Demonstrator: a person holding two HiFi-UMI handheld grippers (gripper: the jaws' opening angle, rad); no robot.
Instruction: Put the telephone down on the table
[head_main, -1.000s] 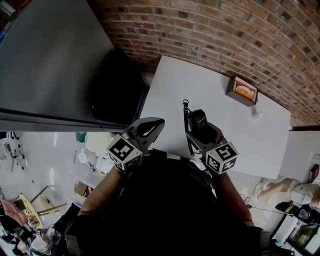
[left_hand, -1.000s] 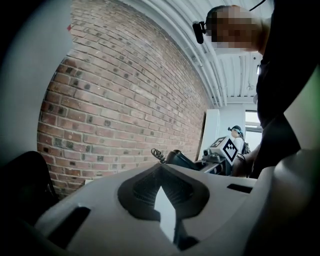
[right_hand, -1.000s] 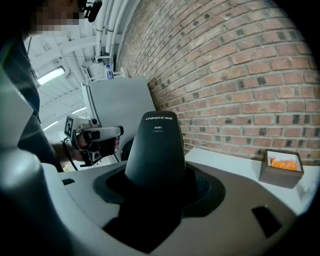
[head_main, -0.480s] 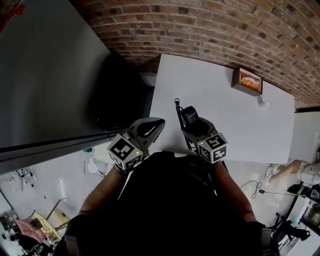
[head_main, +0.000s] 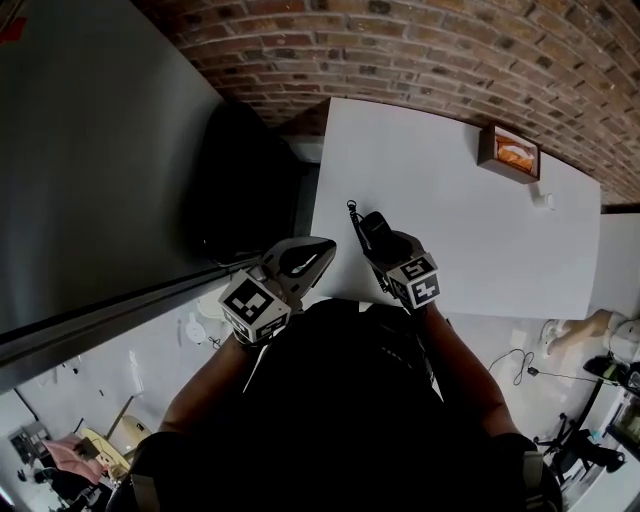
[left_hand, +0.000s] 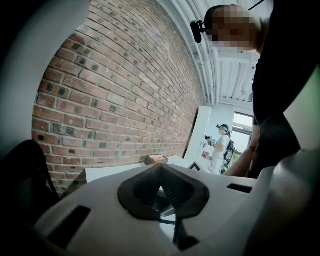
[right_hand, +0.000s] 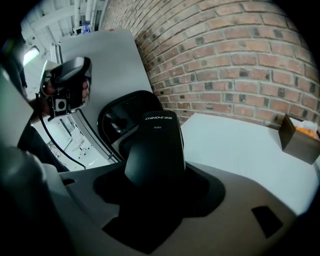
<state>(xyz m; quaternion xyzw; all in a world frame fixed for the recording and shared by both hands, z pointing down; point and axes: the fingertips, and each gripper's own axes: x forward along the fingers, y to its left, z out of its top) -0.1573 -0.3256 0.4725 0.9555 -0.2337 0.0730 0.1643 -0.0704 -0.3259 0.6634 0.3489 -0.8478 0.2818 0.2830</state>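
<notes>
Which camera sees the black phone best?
The right gripper view. There the telephone fills the middle, close up, clamped in the right tool. The head view shows it small, with its curly cord, over the white table. The left gripper view doesn't clearly show it.

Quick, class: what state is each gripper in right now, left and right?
Left gripper: closed, nothing between its jaws.
Right gripper: closed on the black telephone handset.
</notes>
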